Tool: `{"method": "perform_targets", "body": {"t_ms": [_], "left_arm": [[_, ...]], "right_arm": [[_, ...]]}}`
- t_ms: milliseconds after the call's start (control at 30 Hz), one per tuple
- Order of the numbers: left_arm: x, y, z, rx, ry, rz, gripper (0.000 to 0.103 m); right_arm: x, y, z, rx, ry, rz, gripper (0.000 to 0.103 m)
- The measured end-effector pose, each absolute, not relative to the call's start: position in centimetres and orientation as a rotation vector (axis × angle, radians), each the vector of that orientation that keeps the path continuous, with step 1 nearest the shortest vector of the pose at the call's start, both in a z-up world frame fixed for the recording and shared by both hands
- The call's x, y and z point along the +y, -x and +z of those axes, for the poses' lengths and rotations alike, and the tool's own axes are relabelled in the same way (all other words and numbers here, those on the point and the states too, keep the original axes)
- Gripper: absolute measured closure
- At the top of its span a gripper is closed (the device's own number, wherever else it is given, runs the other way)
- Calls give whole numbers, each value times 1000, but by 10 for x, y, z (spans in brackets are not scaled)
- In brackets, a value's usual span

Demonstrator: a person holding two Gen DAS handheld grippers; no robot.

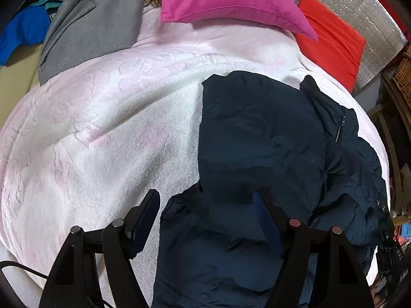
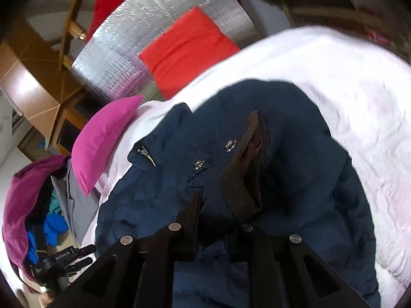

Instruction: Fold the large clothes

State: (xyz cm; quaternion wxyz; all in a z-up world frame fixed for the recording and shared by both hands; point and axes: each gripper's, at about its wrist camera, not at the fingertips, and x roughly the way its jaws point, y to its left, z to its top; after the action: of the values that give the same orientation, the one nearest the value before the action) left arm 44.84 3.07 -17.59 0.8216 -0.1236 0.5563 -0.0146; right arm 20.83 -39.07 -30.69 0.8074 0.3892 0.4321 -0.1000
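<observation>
A dark navy jacket [image 1: 269, 141] lies crumpled on a white-pink blanket [image 1: 102, 128] spread over the bed. My left gripper [image 1: 206, 195] hangs over the jacket's near left edge, open. Its left finger [image 1: 146, 210] is above bare blanket, and a fold of fabric lies against its right finger [image 1: 265, 218]. In the right wrist view the jacket [image 2: 295, 141] shows its brown collar lining [image 2: 244, 179] and metal snaps [image 2: 230, 145]. My right gripper [image 2: 213, 213] is shut on a bunch of jacket fabric just below the collar. Cloth hides its right fingertip.
A magenta pillow [image 1: 231, 0] and a red pillow [image 1: 331, 38] rest at the head of the bed against a silver foil panel [image 1: 359, 0]. A grey garment [image 1: 95, 25] and blue clothes [image 1: 23, 30] are piled at the far left. Wooden furniture and a wicker basket [image 1: 403, 77] stand right.
</observation>
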Motion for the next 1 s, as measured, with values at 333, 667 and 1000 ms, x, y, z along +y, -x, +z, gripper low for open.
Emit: {"method": "perform_targets", "body": {"t_ms": [333, 667, 1000], "left_arm": [[29, -446, -166, 1160, 297, -103, 28], [10, -452, -176, 1193, 246, -93, 28], [-1, -459, -181, 1199, 223, -81, 28]], "right_arm": [[-411, -204, -322, 929, -1003, -155, 71], [-433, -200, -338, 889, -1112, -135, 48], [-424, -209, -308, 847, -894, -182, 86]]}}
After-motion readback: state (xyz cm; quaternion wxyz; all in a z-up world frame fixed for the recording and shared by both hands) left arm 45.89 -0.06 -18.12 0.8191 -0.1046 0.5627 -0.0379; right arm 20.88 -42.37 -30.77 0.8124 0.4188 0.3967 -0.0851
